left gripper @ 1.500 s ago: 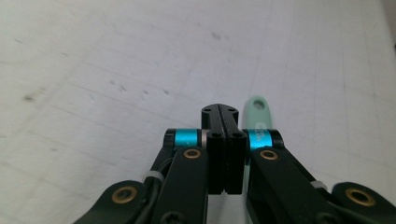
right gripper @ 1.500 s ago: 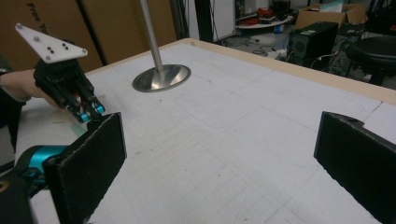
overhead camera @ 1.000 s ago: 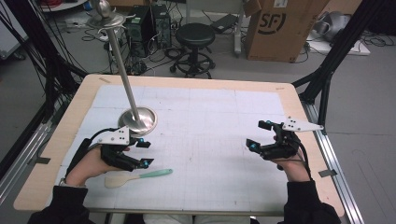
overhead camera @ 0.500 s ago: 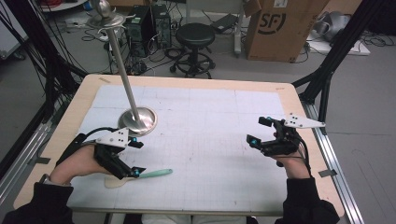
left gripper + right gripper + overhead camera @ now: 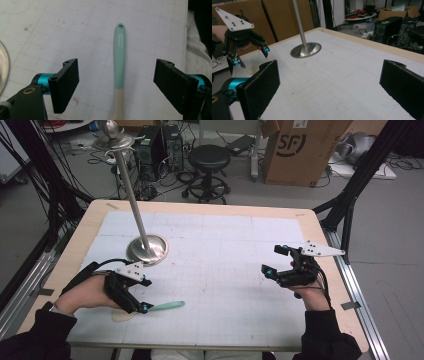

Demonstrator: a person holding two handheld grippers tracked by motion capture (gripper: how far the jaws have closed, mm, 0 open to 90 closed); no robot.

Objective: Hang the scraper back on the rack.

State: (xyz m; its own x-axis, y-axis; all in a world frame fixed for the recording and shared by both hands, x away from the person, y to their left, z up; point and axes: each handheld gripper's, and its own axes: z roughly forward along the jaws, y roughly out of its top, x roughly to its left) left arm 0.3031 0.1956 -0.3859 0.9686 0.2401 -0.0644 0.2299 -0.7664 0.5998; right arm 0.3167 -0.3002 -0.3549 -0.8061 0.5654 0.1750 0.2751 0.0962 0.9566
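A spoon [image 5: 165, 306] with a mint-green handle and a cream head lies flat near the table's front left. My left gripper [image 5: 144, 295] hovers over it, open. In the left gripper view the spoon handle [image 5: 119, 57] runs straight up between the two wide-apart jaws of the left gripper [image 5: 117, 82], touching neither. My right gripper [image 5: 272, 260] is held open above the right side of the table, pointing left. In its own view the right gripper [image 5: 329, 85] has nothing between its jaws.
A metal stand with a round base [image 5: 146, 248] and a tall leaning pole rises just behind my left hand; the stand base [image 5: 306, 50] and the left gripper [image 5: 250, 56] also show in the right gripper view. A white gridded mat [image 5: 225, 285] covers the wooden table.
My left gripper has moved back from beside the stand's base toward the front edge and now straddles the spoon handle. The right gripper has barely shifted.
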